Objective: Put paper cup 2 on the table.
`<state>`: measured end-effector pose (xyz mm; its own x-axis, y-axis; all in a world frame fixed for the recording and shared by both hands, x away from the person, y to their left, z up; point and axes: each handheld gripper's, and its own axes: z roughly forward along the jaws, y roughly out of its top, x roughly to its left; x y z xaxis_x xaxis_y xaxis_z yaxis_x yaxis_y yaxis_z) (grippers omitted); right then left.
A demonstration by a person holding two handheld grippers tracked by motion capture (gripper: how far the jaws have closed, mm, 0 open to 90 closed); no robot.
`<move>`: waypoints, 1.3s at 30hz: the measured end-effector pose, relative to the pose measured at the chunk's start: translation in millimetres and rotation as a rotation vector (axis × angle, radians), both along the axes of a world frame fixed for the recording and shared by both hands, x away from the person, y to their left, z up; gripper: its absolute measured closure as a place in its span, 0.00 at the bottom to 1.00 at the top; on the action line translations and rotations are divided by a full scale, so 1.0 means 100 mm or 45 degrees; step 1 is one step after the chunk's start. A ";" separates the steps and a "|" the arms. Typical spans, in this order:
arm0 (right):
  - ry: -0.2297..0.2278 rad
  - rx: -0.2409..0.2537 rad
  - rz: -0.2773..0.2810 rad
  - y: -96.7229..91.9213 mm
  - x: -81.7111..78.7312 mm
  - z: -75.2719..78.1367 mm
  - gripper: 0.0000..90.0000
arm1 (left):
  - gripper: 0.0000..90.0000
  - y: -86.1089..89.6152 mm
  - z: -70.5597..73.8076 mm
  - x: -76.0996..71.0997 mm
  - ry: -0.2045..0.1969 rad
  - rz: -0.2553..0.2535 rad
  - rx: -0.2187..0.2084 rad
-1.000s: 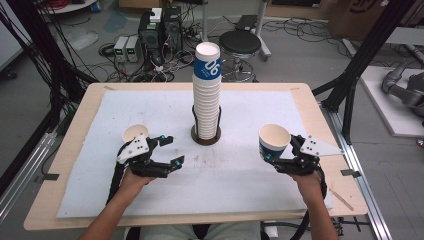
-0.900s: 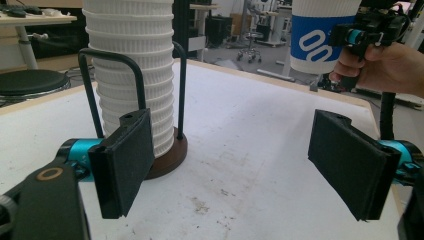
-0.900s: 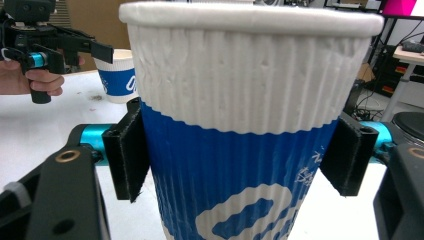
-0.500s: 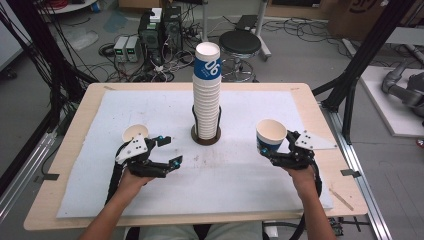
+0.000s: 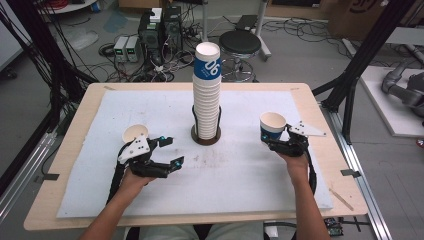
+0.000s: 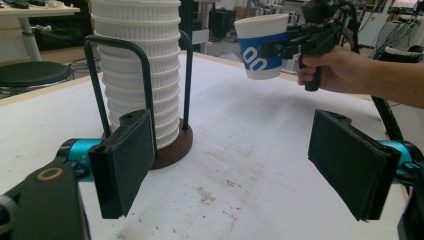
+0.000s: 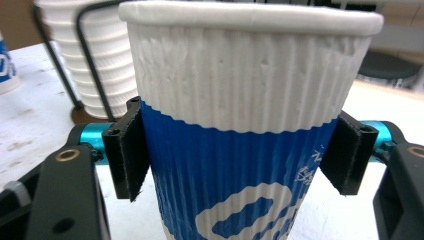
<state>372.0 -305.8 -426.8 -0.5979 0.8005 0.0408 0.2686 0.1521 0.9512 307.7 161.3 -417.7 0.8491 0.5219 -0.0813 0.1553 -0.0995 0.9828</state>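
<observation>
Right now my right gripper pinches a blue-and-white paper cup upright by its blue band, lifted off the mat to the right of the cup stack. Left of that stack, my left gripper sits with jaws spread on nothing, another paper cup just behind it.
</observation>
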 end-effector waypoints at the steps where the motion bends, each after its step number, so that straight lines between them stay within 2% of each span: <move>1: 0.015 0.006 -0.007 0.00 0.03 -0.03 0.29 | 0.21 0.00 0.00 0.00 0.002 0.000 -0.002; 5: 0.091 -0.036 -0.042 0.03 0.12 -0.14 0.29 | 0.21 -0.01 -0.01 -0.01 0.005 -0.003 0.003; 10: 0.145 -0.092 -0.048 0.07 0.16 -0.21 0.29 | 0.21 0.00 -0.02 -0.01 0.007 0.000 0.010; 12: 0.164 -0.132 -0.056 0.07 0.17 -0.22 0.28 | 0.21 0.00 -0.02 -0.01 0.007 0.002 0.011; 16: 0.189 -0.141 -0.052 0.04 0.15 -0.21 0.27 | 0.21 0.00 -0.02 -0.01 0.008 0.002 0.016; 20: 0.210 -0.175 -0.030 -0.01 0.11 -0.19 0.26 | 0.21 -0.01 -0.02 -0.02 0.009 0.000 0.018; 24: 0.259 -0.164 -0.023 -0.02 0.08 -0.19 0.24 | 0.21 -0.01 -0.02 -0.01 0.007 0.002 0.023; 27: 0.294 -0.183 -0.002 0.01 0.08 -0.20 0.23 | 0.21 0.00 -0.02 -0.01 0.010 0.002 0.022; 35: 0.303 -0.211 0.005 0.02 0.02 -0.19 0.22 | 0.21 0.00 -0.02 -0.01 0.009 0.000 0.018; 36: 0.293 -0.222 0.009 0.00 0.00 -0.20 0.22 | 0.21 0.00 -0.02 -0.01 0.009 0.001 0.018; 39: 0.314 -0.216 -0.005 -0.07 -0.06 -0.20 0.22 | 0.21 0.01 -0.02 -0.01 0.011 0.000 0.021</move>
